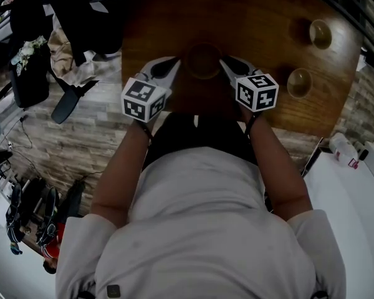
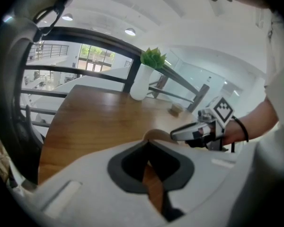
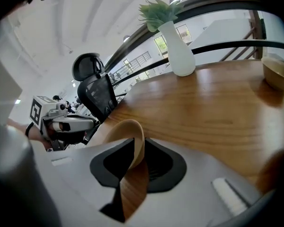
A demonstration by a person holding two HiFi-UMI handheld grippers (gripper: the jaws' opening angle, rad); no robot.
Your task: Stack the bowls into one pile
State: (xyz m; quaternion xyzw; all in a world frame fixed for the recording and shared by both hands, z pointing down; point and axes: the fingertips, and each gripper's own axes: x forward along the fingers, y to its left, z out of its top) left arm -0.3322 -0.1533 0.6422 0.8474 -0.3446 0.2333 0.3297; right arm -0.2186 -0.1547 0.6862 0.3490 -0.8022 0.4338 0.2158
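A tan bowl (image 1: 202, 60) sits at the near middle of the round wooden table (image 1: 249, 17), between my two grippers. My left gripper (image 1: 173, 67) grips its left rim and my right gripper (image 1: 227, 66) its right rim. In the right gripper view the bowl's wall (image 3: 125, 131) stands pinched between the dark pads of the right gripper (image 3: 135, 148). In the left gripper view the bowl's rim (image 2: 157, 135) curves just past the tips of the left gripper (image 2: 149, 148), whose jaws are nearly together. Two more bowls stand at the right, one far (image 1: 320, 33) and one nearer (image 1: 298, 83).
A white vase with a green plant (image 3: 180, 51) stands at the table's far side. A black railing (image 2: 85, 34) runs behind the table. A black office chair (image 1: 81, 17) is on the floor to the left, and a white surface (image 1: 349, 185) lies to the right.
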